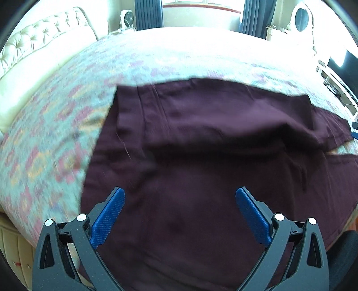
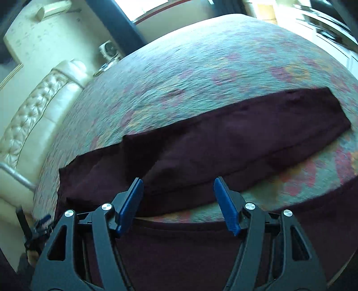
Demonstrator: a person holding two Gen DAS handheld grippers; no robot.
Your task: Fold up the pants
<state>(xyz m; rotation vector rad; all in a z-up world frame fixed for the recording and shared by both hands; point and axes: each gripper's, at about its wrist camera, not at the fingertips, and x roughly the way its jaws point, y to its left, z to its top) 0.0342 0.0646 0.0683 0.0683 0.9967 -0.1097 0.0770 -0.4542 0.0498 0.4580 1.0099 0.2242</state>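
Note:
Dark maroon pants (image 1: 201, 138) lie spread on a bed with a floral cover (image 1: 56, 134). In the left wrist view the cloth fills the middle, with one layer folded over another. My left gripper (image 1: 180, 197) is open and empty, hovering above the near part of the pants. In the right wrist view the pants (image 2: 223, 138) stretch across the bed (image 2: 201, 67), a leg running to the right. My right gripper (image 2: 177, 185) is open and empty, just above the near fold. The left gripper's tip (image 2: 42, 221) shows at the lower left there.
A cream tufted headboard (image 1: 40, 38) bounds the bed on the left and also shows in the right wrist view (image 2: 33, 112). A small fan (image 1: 127, 19) and dark curtains stand by the window. White shelving with a dark screen (image 1: 342, 65) is at the right.

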